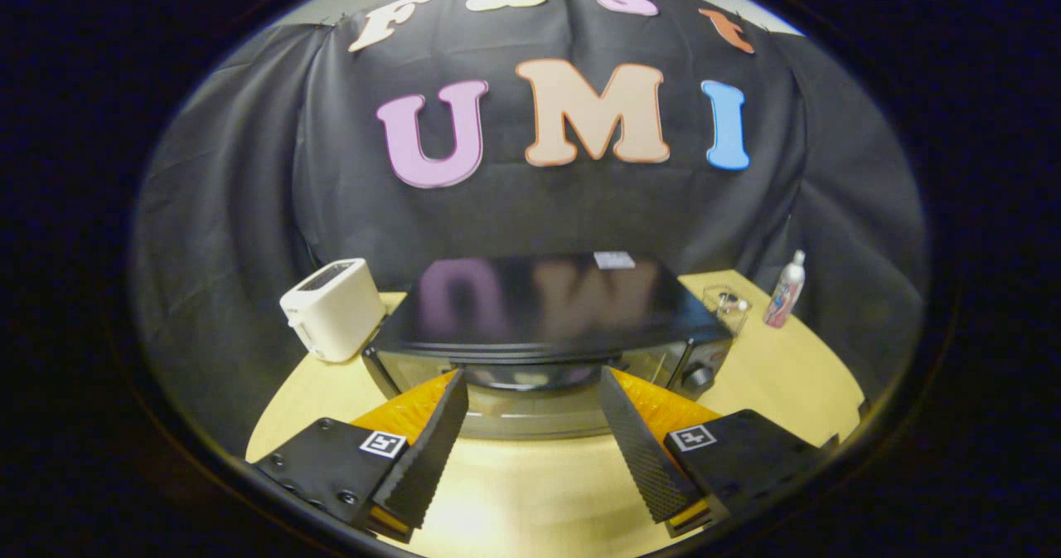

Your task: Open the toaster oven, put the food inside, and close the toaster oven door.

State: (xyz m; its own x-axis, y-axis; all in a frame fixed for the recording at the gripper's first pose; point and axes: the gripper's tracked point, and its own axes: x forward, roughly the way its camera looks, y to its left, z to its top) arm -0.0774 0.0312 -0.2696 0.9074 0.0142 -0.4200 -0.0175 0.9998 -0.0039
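The toaster oven [543, 326] sits at centre frame on a pale wooden table [787, 376], glossy black top facing the camera and mirroring the booth wall; its door is shut, the glass front curved by the fisheye, with a dark handle bar [530, 376] running along the door's upper edge. The gripper [530, 413] hangs just in front of the door, jaws spread wide with nothing between them, the tips level with the handle and flanking its middle. Judgement: the oven body is heavy sheet metal and should stay put; the door is stiff and hinged, probably low, so the handle is the place to take hold, across its middle, and the pull should follow an arc. The handle looks smooth and may slip against the ribbed pads. A control knob [699, 374] sits at the right of the front panel. A white, rounded plastic toaster [333, 309] stands at left of the oven; a small clear container [727, 305] and a white spray can [786, 291] stand at right, well apart from the gripper. The food cannot be identified.
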